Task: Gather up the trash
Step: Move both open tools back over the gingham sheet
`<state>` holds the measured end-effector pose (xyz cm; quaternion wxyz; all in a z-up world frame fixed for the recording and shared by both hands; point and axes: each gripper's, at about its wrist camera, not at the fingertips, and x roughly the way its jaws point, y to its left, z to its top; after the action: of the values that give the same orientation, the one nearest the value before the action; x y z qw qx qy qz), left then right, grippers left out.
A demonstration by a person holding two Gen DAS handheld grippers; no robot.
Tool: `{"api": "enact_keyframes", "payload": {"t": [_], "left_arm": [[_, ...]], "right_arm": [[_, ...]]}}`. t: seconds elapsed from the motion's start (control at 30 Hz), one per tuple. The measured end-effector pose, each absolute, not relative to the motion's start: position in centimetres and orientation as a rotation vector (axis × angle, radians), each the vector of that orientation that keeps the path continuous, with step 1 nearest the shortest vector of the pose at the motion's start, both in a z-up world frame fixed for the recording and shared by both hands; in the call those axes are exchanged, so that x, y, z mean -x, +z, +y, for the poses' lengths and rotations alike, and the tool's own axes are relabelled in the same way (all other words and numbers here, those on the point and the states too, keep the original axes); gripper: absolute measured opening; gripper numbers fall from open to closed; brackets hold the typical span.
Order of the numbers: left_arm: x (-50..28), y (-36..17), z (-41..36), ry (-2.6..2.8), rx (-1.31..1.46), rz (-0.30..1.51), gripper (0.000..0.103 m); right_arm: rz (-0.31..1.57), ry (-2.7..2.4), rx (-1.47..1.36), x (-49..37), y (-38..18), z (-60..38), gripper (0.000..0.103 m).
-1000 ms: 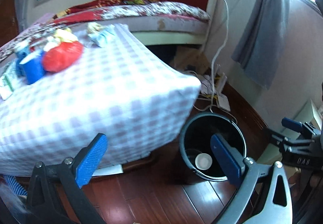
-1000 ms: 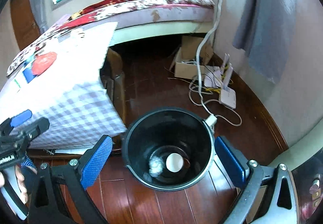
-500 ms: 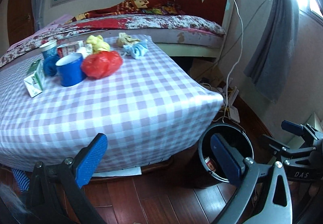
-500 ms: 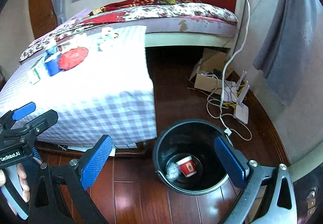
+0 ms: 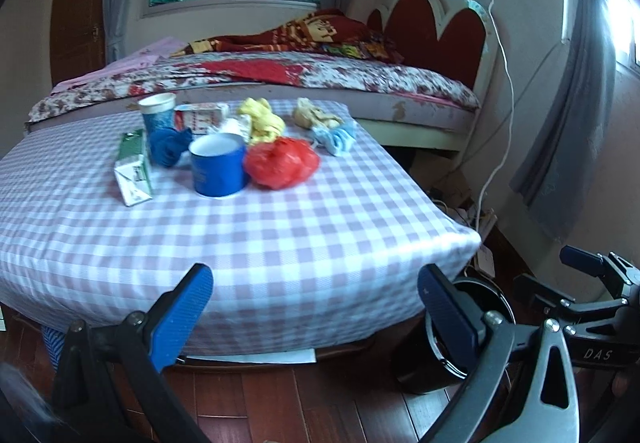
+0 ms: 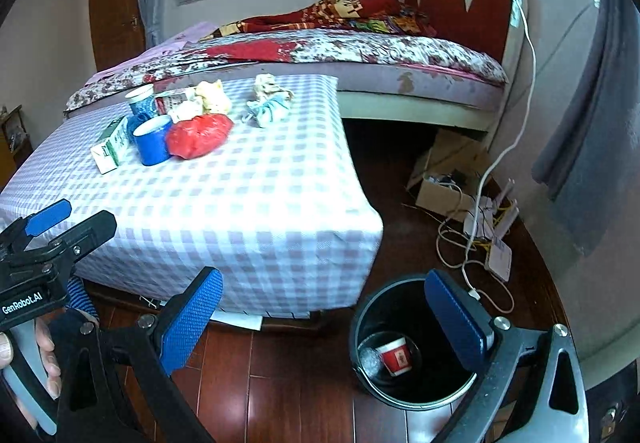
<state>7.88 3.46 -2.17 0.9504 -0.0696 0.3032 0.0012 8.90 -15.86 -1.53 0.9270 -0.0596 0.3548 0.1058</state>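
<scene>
Trash lies on the checked table (image 5: 280, 243): a green-white carton (image 5: 134, 169), a blue cup (image 5: 218, 169), a red plastic bag (image 5: 282, 163), a patterned paper cup (image 5: 158, 115), and yellow (image 5: 262, 121) and light blue (image 5: 336, 137) crumpled pieces. My left gripper (image 5: 316, 283) hangs open and empty before the table's near edge. On the floor to the right stands the black bin (image 6: 400, 303), holding a red paper cup (image 6: 396, 357) and a foil ball (image 6: 370, 361). My right gripper (image 6: 324, 283) is open and empty above the floor, between table and bin.
A bed (image 6: 360, 51) runs behind the table. A cardboard box (image 6: 444, 187), loose cables and a white router (image 6: 498, 257) lie by the right wall under a grey curtain (image 6: 592, 147). A hand (image 6: 40, 343) holds the left gripper's handle. The floor is dark wood.
Both views have lifted away from the bin toward the tabletop. The bin has slid to the lower right of each view. Both grippers stay open and empty.
</scene>
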Motion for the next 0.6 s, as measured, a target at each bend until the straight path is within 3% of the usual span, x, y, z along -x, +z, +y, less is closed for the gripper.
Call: {"api": "enact_keyframes", "payload": {"t": [0.6], "left_arm": [[-8.9,-2.5,11.5,0.144,0.166,0.603,0.102]], "right_arm": [[0.683,0.275,0.14,-12.8,-0.5,-7.5,0.102]]}}
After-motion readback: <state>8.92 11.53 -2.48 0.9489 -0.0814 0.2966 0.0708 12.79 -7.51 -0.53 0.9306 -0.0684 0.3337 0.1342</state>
